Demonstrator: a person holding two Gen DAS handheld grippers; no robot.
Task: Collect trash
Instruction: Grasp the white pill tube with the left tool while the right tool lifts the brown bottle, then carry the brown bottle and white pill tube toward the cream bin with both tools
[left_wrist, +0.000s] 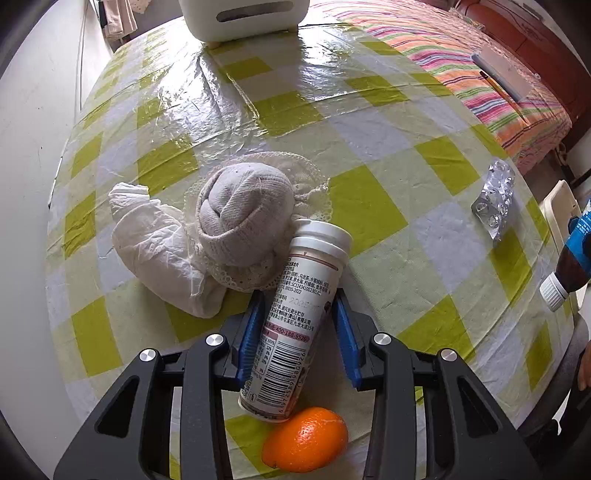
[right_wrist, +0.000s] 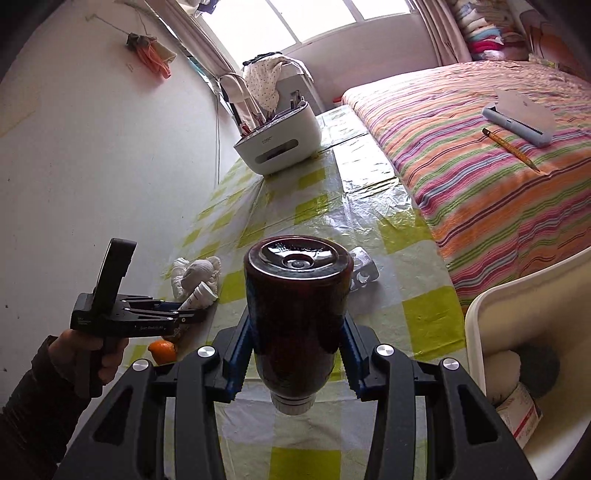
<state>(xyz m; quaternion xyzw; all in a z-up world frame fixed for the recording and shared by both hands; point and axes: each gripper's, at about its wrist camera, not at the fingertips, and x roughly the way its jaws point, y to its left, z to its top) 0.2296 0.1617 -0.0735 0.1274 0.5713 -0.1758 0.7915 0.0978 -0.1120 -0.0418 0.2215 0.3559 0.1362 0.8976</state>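
Note:
My left gripper has its blue pads on both sides of a white tablet tube with a barcode label, lying on the checked table. A small gap shows at the left pad, so the grip is unclear. A crumpled tissue and a rolled grey sock lie just beyond. A foil blister pack lies at the right. My right gripper is shut on a dark brown bottle, held cap-down above the table. The left gripper shows in the right view.
An orange lies by the tube's base. A white bin with trash stands off the table's right edge. A white organiser box stands at the far end. A striped bed with a pencil lies to the right.

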